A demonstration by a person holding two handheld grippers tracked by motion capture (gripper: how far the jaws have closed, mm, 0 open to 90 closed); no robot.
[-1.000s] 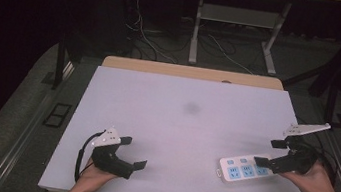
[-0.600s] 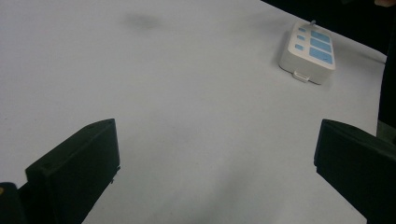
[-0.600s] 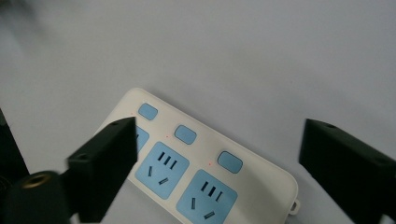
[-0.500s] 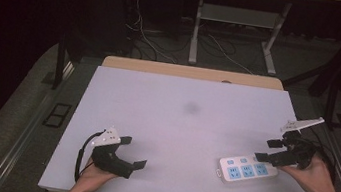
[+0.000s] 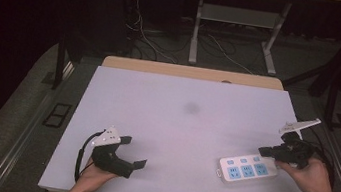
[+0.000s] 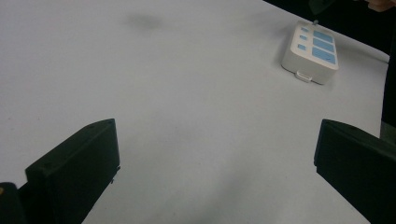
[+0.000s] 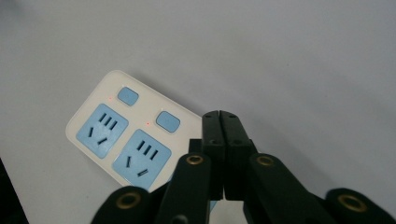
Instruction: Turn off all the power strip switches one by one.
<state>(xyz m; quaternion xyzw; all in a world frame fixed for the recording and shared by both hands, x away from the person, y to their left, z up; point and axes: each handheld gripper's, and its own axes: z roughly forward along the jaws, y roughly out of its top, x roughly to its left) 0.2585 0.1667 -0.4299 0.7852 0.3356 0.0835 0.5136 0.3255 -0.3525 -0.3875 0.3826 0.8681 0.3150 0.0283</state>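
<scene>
The white plastic power strip with pale blue socket faces and blue rocker switches (image 5: 248,169) lies flat near the right front of the white matte table (image 5: 179,127), its long side slanting slightly toward the far right edge. In the right gripper view I can see two of its sockets, two switches and small red lights (image 7: 148,124) beside them.

My right gripper (image 5: 271,153) sits over the strip's right end. Its black jaws have just been closing and now stand pressed flat together, pad against pad, with nothing between them. Their joined tip hovers above or rests on the casing near a third switch; from that angle the jaws hide the spot, so I cannot say whether they touch it.

My judgement is that I am about to press a switch with the closed tip. The casing looks smooth and glossy, its corners rounded, and the strip is light on a slick tabletop. A push that lands off centre could skid the strip sideways or tip its end up instead of rocking the switch. The tip is also wider than the gap between switch and socket, so it may catch the socket face instead.

My left gripper (image 5: 136,153) rests well apart at the left front, its blocky black jaws spread wide over bare table, holding nothing. It cannot steady the strip from there.
</scene>
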